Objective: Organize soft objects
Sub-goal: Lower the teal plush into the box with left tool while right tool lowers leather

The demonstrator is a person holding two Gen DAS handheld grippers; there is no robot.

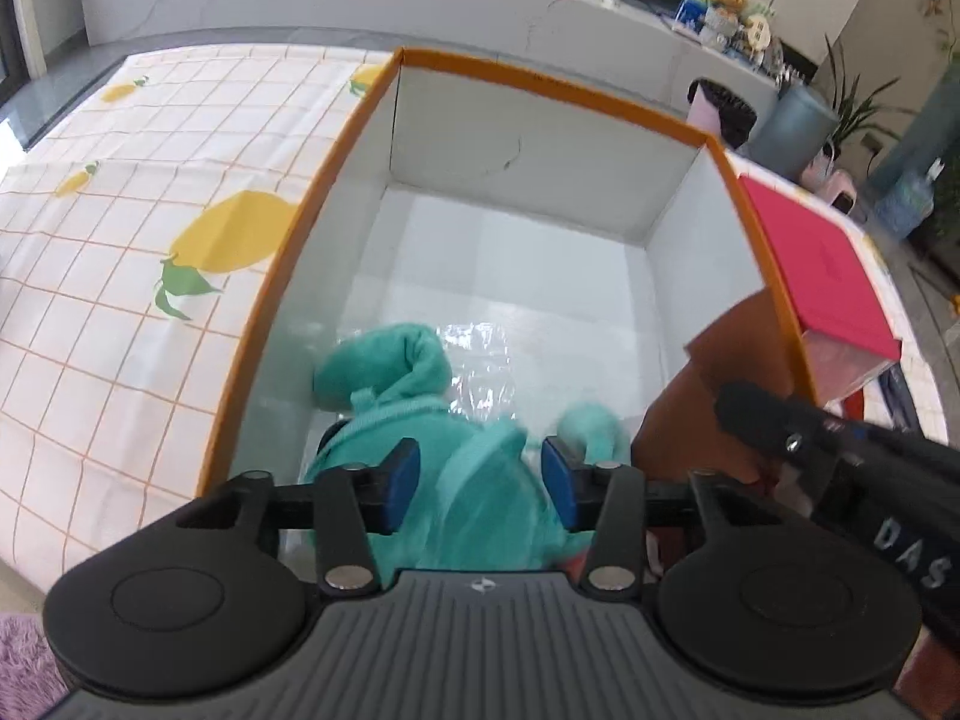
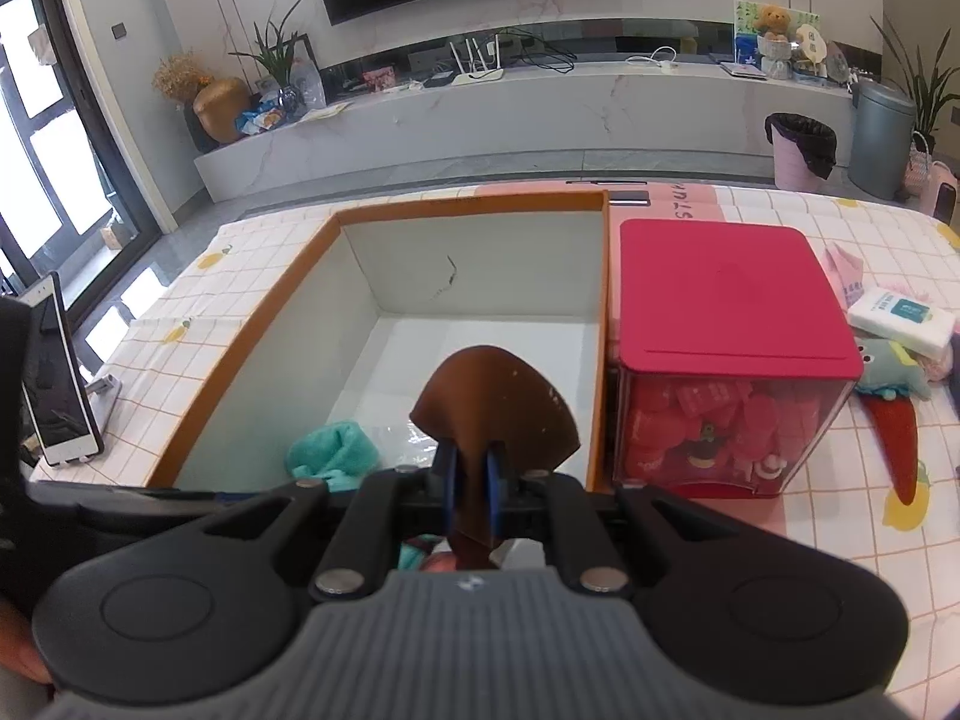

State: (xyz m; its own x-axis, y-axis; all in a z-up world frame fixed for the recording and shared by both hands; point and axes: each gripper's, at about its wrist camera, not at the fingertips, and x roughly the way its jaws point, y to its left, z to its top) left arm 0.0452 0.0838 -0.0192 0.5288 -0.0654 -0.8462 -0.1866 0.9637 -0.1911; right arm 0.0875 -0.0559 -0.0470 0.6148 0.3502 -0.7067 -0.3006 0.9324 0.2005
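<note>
The left tool [image 1: 480, 480] stands open around the soft green plush toy [image 1: 420, 420], now inside the orange-rimmed white box [image 1: 540, 150]. The right tool [image 2: 474, 492] pinches a brown floppy piece [image 2: 492, 402]; it should drop that in next.

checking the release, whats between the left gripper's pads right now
The teal plush toy, inside the orange-rimmed box; the left gripper stands open around it, seen in the left wrist view.

A phone [image 2: 60, 378] on a stand, tissue pack [image 2: 903, 324], two bins behind.
</note>
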